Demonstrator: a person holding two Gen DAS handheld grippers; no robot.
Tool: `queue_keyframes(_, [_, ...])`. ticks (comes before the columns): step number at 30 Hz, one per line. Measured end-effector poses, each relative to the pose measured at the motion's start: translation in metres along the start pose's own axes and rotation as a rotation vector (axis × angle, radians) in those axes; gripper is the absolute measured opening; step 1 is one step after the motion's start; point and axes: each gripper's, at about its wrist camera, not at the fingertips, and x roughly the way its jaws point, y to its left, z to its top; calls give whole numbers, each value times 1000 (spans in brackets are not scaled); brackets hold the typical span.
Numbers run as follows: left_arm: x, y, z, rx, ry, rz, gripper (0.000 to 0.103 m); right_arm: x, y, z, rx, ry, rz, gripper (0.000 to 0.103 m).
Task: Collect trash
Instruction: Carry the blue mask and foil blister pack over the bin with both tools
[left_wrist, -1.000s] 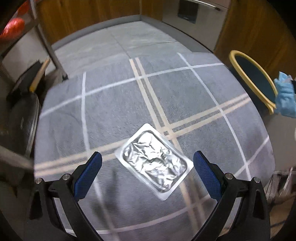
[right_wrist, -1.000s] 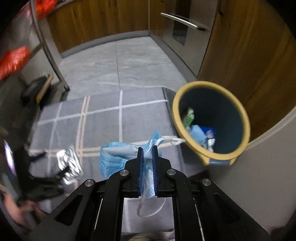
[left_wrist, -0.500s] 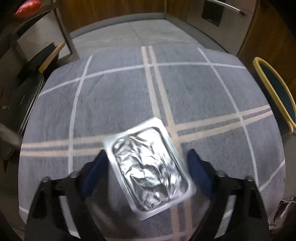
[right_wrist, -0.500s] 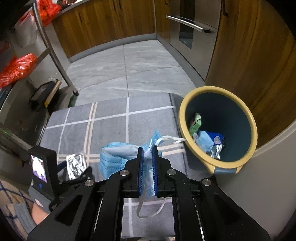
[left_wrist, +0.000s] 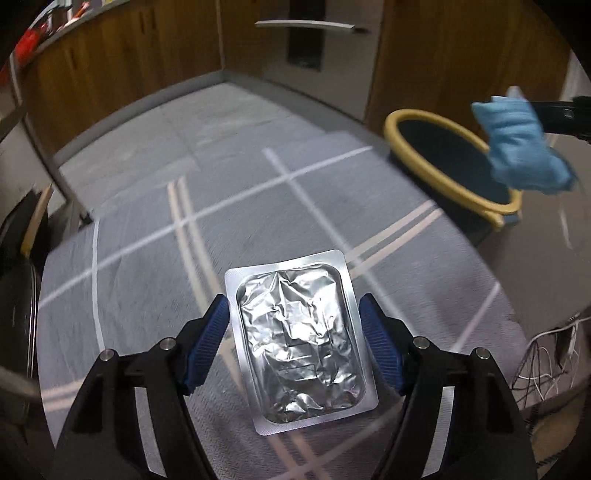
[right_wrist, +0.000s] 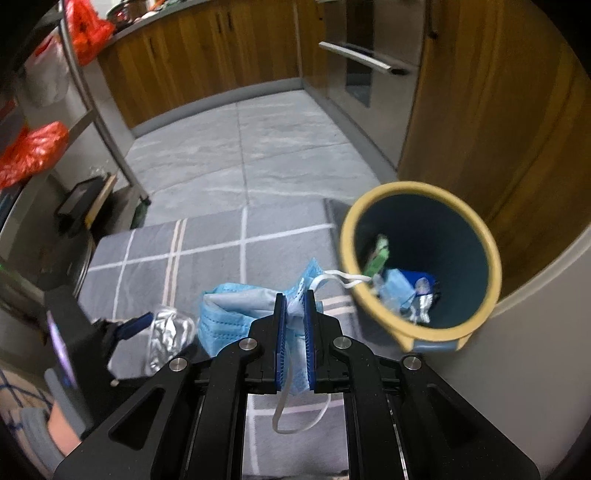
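Observation:
A crinkled silver foil pack (left_wrist: 299, 354) sits between the blue pads of my left gripper (left_wrist: 293, 306). Its jaws are closing and both pads touch the pack's long edges; the pack hangs above the grey checked rug (left_wrist: 147, 266). In the right wrist view the same foil pack (right_wrist: 166, 332) shows at lower left. My right gripper (right_wrist: 294, 299) is shut on a blue face mask (right_wrist: 236, 310), whose white ear loop dangles below. The yellow-rimmed blue bin (right_wrist: 417, 187) stands just right of the mask and holds several scraps (right_wrist: 402, 291). From the left wrist, the mask (left_wrist: 517, 147) hangs beside the bin (left_wrist: 406, 120).
A metal rack with red bags (right_wrist: 33, 151) and a black box (right_wrist: 81, 199) stands at the left of the rug (right_wrist: 207, 258). Wooden cabinets and an oven handle (right_wrist: 365, 59) line the back and right. Loose cables (left_wrist: 546, 362) lie at the right.
The left jaws narrowed onto the foil pack and lifted it off the rug, turning toward the bin. The right gripper kept still with the mask in it.

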Motion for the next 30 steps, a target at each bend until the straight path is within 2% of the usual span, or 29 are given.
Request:
queue_keyframes(6, [-28,-11,37,32,-82,-85,71,-3,-42,18,112,-42,-45,10])
queue_keyframes(12, [-30,-29,84,85,-144,-181,71,10,-89,34,199,-53,-128,10])
queue_keyframes(17, [-16,-60,117,181,-147,-240,71,30,-117,44,260,-39,-156,10])
queue_keyframes(23, [18,-97,141,306,-145,-262,72,54,-133,65,264,-44,-196,10])
queue_keyframes(30, [60,-123,160,290,-145,-289,72,83,-159,67,314,-9,-225,11])
